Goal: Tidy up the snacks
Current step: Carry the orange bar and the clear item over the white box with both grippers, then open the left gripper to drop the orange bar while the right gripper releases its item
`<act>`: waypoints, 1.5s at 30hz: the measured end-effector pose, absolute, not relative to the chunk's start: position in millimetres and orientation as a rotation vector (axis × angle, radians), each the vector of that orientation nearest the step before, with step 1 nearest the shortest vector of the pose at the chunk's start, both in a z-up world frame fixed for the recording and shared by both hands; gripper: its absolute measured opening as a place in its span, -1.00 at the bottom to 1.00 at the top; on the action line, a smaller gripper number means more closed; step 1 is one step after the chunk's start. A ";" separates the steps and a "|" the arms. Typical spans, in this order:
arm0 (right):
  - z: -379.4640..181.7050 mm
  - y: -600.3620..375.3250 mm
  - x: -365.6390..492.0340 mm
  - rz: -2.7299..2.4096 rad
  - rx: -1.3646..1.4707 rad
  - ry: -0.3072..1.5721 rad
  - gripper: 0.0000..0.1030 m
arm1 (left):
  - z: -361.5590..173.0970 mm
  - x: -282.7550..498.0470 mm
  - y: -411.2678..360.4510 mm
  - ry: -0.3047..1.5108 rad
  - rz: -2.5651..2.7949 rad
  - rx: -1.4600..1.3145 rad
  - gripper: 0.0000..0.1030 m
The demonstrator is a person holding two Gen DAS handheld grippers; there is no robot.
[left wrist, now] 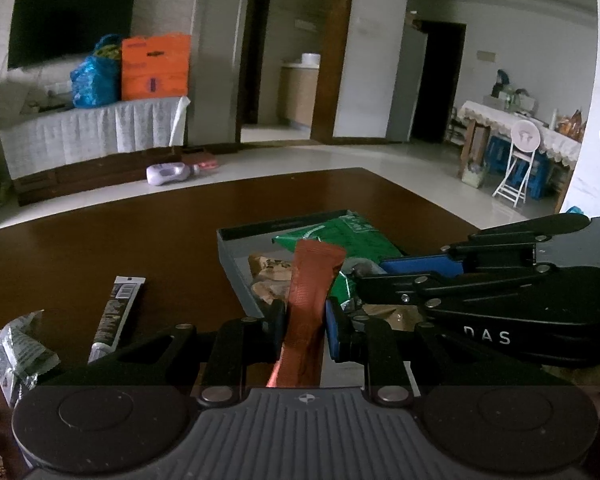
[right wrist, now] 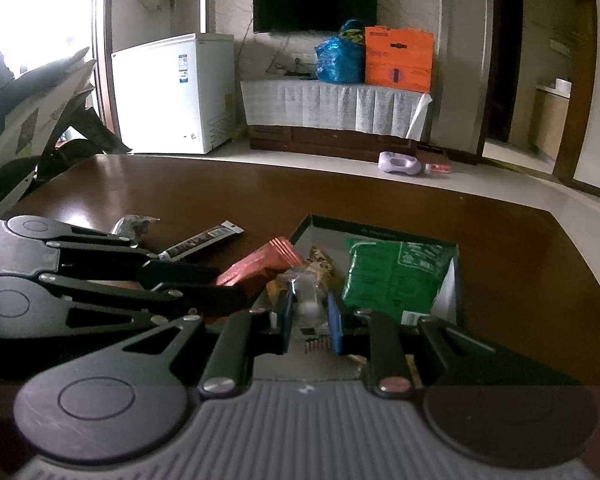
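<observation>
Snacks partly sorted: green packet (right wrist: 396,276) and a brown-printed packet (left wrist: 270,276) already lying in the grey box (left wrist: 230,268) near the middle of the counter (left wrist: 100,240). Red-orange stick pack (left wrist: 310,300) clamped in the left tool (left wrist: 304,324), raised just at the box's near-left corner, not yet dropped in. Small clear packet (right wrist: 306,300) pinched in the right tool (right wrist: 310,320), poised over the box's near edge. Still out on the counter, left of the box: a black-and-white stick pack (left wrist: 116,312) and a crumpled silver wrapper (left wrist: 18,346) toward the near-left edge. Roughly halfway, judging by the count: two in, two in transit, two left.
</observation>
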State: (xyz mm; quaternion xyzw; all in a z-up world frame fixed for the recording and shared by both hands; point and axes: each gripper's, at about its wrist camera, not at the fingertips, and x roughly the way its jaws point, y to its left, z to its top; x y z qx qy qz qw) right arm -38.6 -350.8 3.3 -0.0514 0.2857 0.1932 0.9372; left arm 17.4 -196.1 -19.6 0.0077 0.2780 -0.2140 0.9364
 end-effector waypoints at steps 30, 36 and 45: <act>-12.2 -353.6 -31.7 0.332 -0.150 0.646 -0.62 | -34.6 17.0 -218.2 0.606 -0.457 0.051 -0.57; -16.2 -354.3 -29.5 0.326 -0.156 0.662 -0.62 | -37.2 18.2 -219.5 0.617 -0.462 0.050 -0.57; -21.2 -356.9 -27.7 0.322 -0.154 0.692 -0.62 | -41.7 18.5 -221.4 0.641 -0.474 0.054 -0.57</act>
